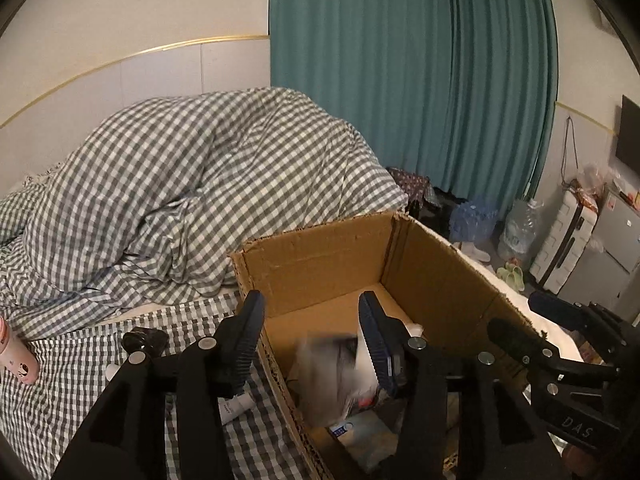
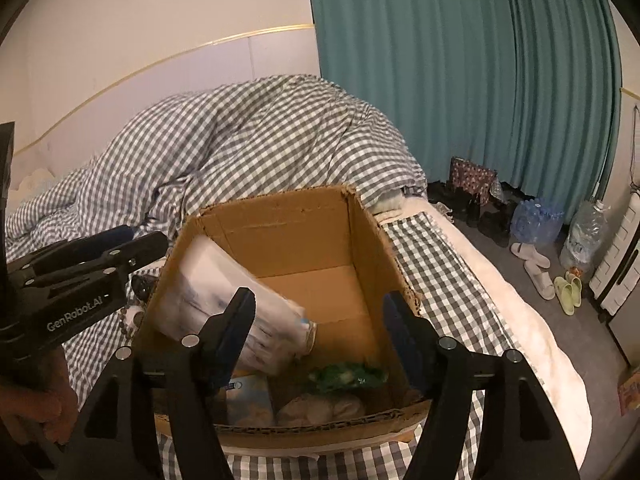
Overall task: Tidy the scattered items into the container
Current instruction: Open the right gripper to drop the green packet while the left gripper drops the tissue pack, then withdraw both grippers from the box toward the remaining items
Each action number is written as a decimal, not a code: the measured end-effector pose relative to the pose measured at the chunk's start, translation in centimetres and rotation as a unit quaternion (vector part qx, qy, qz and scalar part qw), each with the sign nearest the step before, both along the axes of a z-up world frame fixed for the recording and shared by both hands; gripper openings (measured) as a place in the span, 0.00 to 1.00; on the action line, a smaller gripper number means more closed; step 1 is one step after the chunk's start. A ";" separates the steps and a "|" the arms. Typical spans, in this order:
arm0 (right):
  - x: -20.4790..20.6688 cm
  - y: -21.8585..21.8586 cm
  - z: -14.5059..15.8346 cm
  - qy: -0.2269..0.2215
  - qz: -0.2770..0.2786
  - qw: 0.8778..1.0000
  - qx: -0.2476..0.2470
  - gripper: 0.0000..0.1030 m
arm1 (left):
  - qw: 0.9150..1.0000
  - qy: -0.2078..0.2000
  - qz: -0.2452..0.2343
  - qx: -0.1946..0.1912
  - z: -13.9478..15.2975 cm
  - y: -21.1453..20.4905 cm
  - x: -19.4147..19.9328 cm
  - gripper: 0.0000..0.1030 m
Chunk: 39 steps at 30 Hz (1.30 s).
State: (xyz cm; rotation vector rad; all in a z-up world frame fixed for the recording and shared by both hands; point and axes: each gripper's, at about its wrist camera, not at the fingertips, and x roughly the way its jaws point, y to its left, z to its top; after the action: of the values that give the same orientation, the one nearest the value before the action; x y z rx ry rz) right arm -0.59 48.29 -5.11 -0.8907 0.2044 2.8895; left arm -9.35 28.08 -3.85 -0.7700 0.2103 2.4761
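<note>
An open cardboard box [image 1: 320, 256] [image 2: 280, 224] stands on the checked bed. My left gripper [image 1: 312, 320] hangs over its near left corner with jaws apart. A blurred white packet [image 1: 336, 376] [image 2: 240, 304] is loose between them, tilted against the box's left wall inside; no pad presses on it. My right gripper [image 2: 320, 312] is open over the box's near edge, with nothing gripped. On the box floor lie a green packet [image 2: 348, 376], a blue-and-white packet [image 2: 248, 396] and a brownish bag [image 2: 320, 408]. Each gripper shows in the other's view: right gripper [image 1: 516, 316], left gripper [image 2: 144, 238].
On the sheet left of the box lie a pink bottle [image 1: 16, 356], a black object [image 1: 144, 340] and a white tube [image 1: 236, 404]. A heaped checked duvet [image 1: 200, 184] fills the bed behind. Shoes, water bottles and a suitcase [image 1: 560, 248] stand on the floor at right.
</note>
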 end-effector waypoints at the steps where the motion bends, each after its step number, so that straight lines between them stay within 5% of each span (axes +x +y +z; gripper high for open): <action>1: 0.2 0.0 0.1 0.001 -0.002 1.000 0.000 0.64 | 1.000 0.002 -0.001 0.001 0.3 -0.1 0.2 0.51; 14: 3.0 -0.9 3.5 0.029 -0.012 1.000 0.000 0.69 | 0.999 0.031 0.009 0.021 4.3 -3.1 3.1 0.59; 39: 10.4 -11.9 11.8 0.120 0.045 0.992 0.020 0.84 | 0.985 0.098 0.119 0.078 11.6 -18.9 10.4 0.88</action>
State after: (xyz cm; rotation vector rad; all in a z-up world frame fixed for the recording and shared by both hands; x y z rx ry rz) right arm 9.77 36.39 6.69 -0.5571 0.1295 3.0695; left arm 1.02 9.18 7.78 -0.5107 -0.0078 2.7559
